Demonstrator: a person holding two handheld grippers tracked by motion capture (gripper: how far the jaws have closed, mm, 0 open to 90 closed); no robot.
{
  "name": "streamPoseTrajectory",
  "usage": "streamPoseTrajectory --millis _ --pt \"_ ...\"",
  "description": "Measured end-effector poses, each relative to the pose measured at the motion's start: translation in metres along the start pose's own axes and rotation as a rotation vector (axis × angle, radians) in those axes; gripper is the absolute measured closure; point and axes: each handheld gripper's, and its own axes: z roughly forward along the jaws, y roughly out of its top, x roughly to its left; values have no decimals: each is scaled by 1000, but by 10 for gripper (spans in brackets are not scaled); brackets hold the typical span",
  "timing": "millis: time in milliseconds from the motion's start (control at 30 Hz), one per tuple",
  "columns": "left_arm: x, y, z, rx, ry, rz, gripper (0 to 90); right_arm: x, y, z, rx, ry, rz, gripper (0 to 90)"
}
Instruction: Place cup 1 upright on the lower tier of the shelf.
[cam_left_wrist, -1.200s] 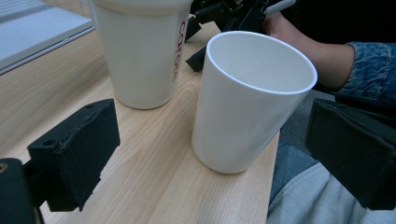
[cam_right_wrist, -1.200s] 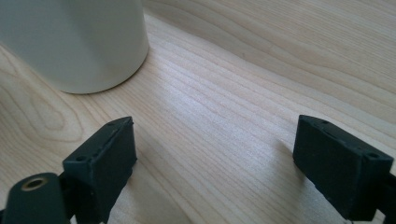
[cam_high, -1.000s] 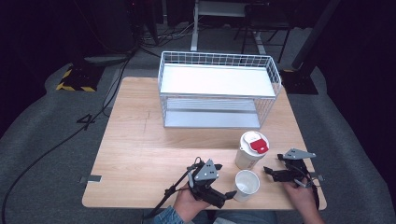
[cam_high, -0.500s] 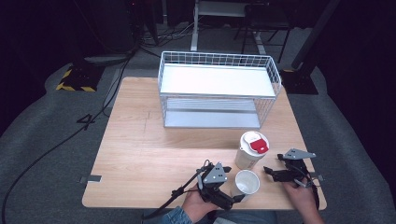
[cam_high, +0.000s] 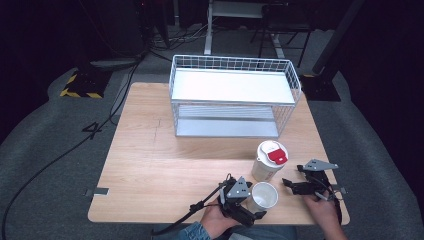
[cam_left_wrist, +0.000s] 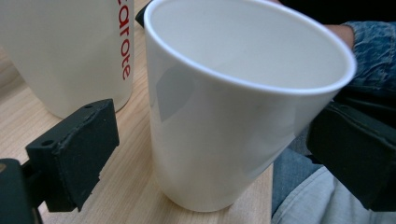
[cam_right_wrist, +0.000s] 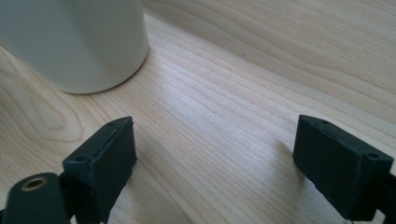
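The white cup (cam_high: 263, 196) stands upright at the surface's (cam_high: 150, 170) near edge, between the left gripper's (cam_high: 250, 214) open jaws. Light, rigid and glossy, it probably wants a mid-wall hold. The right gripper (cam_high: 289, 183) waits open, empty.

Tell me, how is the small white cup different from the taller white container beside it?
The small white cup is open at the top and looks empty; the taller container is closed with a lid bearing a red patch. The cup is shorter and narrows toward its base, while the container is taller with red lettering down its side. The cup sits between the left claw's open jaws; the container stands free. Both are white and stand upright on the wooden table.
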Motion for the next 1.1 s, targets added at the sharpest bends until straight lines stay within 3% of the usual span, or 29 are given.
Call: streamPoseTrajectory --millis 300,400,633,800,900,1100 --pt "-2 1 11 58 5 22 33 0 0 0 0 -1 -1 135" --pt "-2 2 15 88 17 48 50 0 0 0 0 -1 -1 135" --pt "-3 3 22 135 27 52 55 0 0 0 0 -1 0 135" --pt "-3 3 22 135 18 63 150 0 0 0 0 -1 0 135" --pt "-4 4 22 133 15 94 217 0 0 0 0 -1 0 135" --pt "-5 4 21 134 19 106 226 0 0 0 -1 0 0 134"
